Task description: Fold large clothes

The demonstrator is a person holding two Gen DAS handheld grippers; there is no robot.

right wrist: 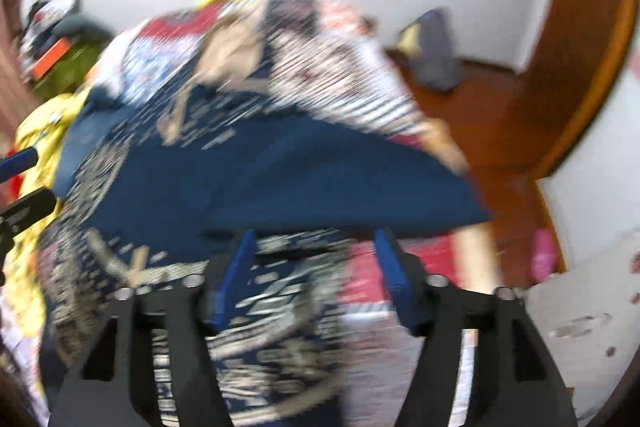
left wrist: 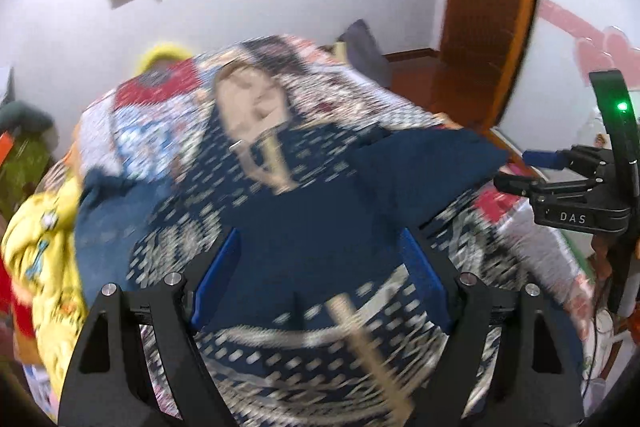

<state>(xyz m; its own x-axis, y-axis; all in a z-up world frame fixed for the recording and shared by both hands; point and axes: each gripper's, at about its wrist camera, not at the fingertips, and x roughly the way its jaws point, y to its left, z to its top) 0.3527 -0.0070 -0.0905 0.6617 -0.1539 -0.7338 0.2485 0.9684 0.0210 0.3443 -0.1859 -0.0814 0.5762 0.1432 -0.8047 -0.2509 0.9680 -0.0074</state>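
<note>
You have two tongs in view and one navy garment [left wrist: 320,227] to fold. It is patterned with pale dashes and lies spread on the bed [left wrist: 400,107], with its plain navy inner side turned up across the middle. One tan cord [left wrist: 276,163] runs down from its neck area. Beside it, on the left of both views, sits one yellow garment [left wrist: 40,227], heaped at the bed's edge.

Your left tongs [left wrist: 320,267] stand apart, both blue pads visible. The navy cloth lies below and between them, but the pads do not press on it. The blur hides whether the tips touch the fabric.

Your right tongs [right wrist: 316,259] also stand apart, nothing clamped. The garment's patterned hem lies under their left pad, and the folded navy edge runs just beyond the tips. The bed's red and white cover [right wrist: 368,267] shows under the right pad. In the left view they sit at the right edge, just off the garment's corner.

One dark bag [right wrist: 432,47] leans on the wall, well apart from the bed.
</note>
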